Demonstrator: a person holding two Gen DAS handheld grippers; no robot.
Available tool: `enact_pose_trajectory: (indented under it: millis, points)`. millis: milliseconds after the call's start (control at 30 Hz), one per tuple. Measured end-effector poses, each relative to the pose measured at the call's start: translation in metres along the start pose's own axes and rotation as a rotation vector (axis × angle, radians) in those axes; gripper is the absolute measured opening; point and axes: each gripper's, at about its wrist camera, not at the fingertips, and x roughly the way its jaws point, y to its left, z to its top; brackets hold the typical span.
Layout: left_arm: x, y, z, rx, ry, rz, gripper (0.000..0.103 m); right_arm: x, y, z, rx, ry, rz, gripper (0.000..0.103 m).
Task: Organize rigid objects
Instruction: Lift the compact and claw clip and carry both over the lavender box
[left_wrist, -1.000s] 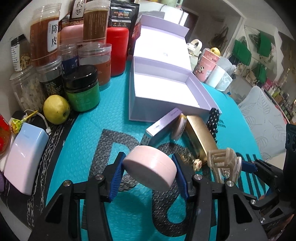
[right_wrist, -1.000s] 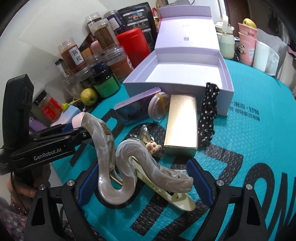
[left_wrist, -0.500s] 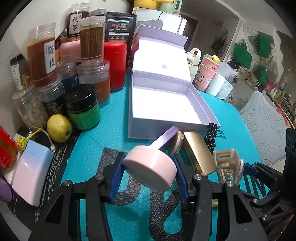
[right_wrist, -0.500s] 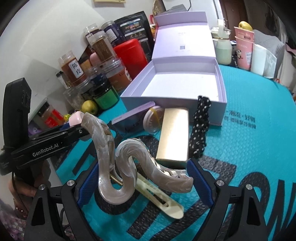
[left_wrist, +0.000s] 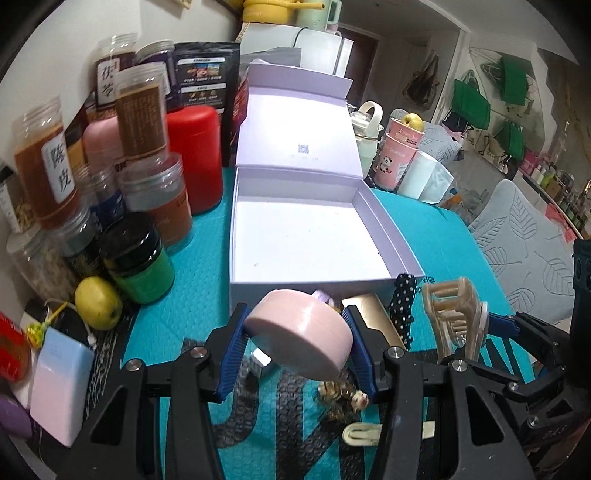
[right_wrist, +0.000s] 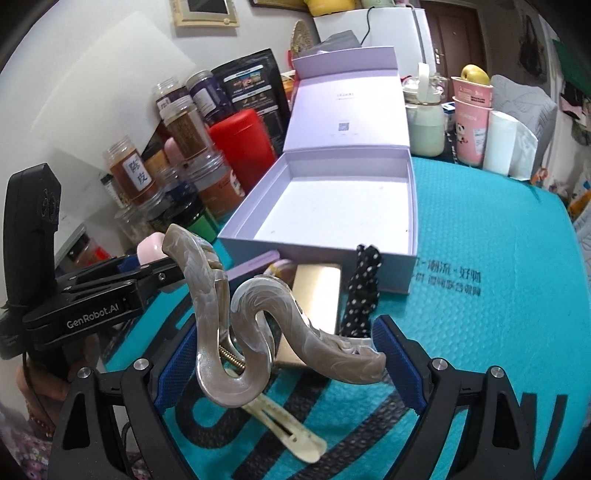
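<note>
My left gripper (left_wrist: 295, 332) is shut on a pink round case (left_wrist: 299, 338), held tilted above the teal mat. My right gripper (right_wrist: 286, 343) is shut on a wavy marbled beige hair claw (right_wrist: 258, 325), its jaws wide across the claw's length. Both hang just short of the front wall of an open lavender box (left_wrist: 310, 284) whose floor is bare. The left wrist view catches the claw (left_wrist: 454, 314) at right. At the left of the right wrist view is the pink case (right_wrist: 149, 249). Below lie a gold box (right_wrist: 317, 295), a polka-dot scrunchie (right_wrist: 362, 291) and a cream clip (right_wrist: 284, 428).
Several jars, a red canister (left_wrist: 192, 158), a green-lidded jar (left_wrist: 140, 266), a yellow-green apple (left_wrist: 98, 302) and a pale power bank (left_wrist: 61, 373) crowd the left side. Pink cups (left_wrist: 399, 162) and a white roll stand behind the box at right. A lavender palette (right_wrist: 255, 264) leans by the box front.
Both grippers have risen and moved toward the lavender box, each keeping its object. The gold box, scrunchie and clip on the mat now sit lower and partly under the grippers.
</note>
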Motion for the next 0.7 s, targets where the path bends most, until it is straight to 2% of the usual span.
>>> enact_pose_trajectory:
  millis: [300,700]
  points:
    - [0.017,-0.010,0.020,0.003,0.012,-0.021,0.051,0.005,-0.019,0.017,0.013,-0.009,0.026,0.091]
    - [0.041,-0.016,0.048,0.042,0.025,-0.023,0.051,0.016,-0.038,0.051,-0.019,-0.028,0.000,0.091]
